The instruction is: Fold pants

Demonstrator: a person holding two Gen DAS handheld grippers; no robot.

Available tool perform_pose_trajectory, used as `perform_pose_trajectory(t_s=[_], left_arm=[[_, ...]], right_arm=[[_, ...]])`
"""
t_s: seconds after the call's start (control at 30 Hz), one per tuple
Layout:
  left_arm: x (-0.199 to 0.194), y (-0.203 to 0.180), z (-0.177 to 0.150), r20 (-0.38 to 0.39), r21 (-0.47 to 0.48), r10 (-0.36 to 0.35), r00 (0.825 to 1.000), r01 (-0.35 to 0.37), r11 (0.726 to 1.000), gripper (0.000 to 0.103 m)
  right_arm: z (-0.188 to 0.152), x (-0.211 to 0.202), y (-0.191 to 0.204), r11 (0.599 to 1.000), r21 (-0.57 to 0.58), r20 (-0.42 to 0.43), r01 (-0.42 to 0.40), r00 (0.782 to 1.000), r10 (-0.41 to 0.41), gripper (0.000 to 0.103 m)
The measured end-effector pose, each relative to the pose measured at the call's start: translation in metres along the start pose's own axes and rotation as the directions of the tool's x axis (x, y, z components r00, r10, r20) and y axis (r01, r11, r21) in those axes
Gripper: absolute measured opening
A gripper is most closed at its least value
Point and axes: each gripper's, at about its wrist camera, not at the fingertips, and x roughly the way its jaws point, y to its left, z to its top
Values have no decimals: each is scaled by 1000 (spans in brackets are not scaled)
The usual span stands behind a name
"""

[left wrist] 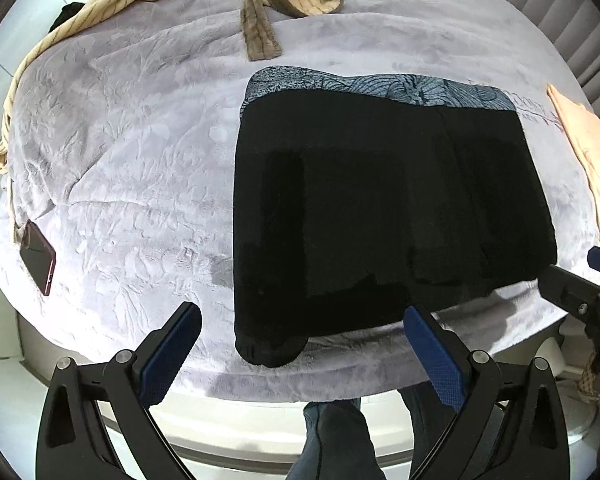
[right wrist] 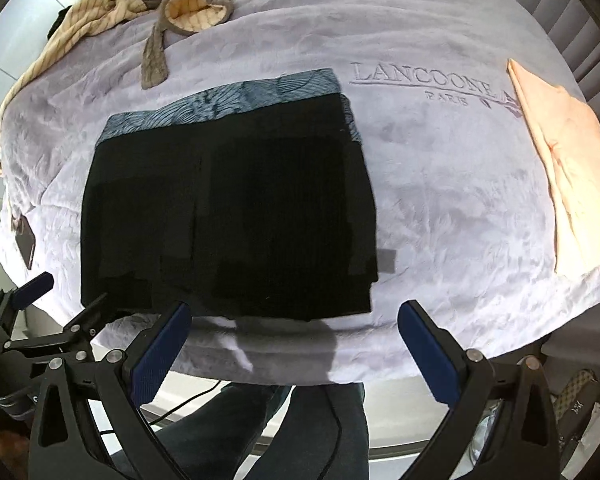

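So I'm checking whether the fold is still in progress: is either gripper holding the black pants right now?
No: in the left wrist view the left gripper is open and empty, short of the black pants.

the black pants point(left wrist: 380, 216) lie folded flat into a neat rectangle on the bed, just ahead of both hand-held grippers, patterned blue-grey band at the far edge.

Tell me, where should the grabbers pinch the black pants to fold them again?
Probably the two near corners of the black pants, by the bed's front edge. That hem lies flat and closest to both open grippers, left and right. Come in low from the front and pinch every layer. The far edge, on the blue patterned cloth, is harder to reach.
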Motion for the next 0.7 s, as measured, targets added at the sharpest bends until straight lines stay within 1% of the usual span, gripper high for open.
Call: perform_pose_trajectory(t_s=[0.3,0.7], left_arm=[[-5,5,-4,38,15,7,999,-7,1000,101],[-9,5,-9,55,25,4,998,-6,1000,101]], right_arm=[[-11,-7,17,998,-28,30,50,998,-49,103],[-22,-17,28,994,-21,54,107,993,-106,103]])
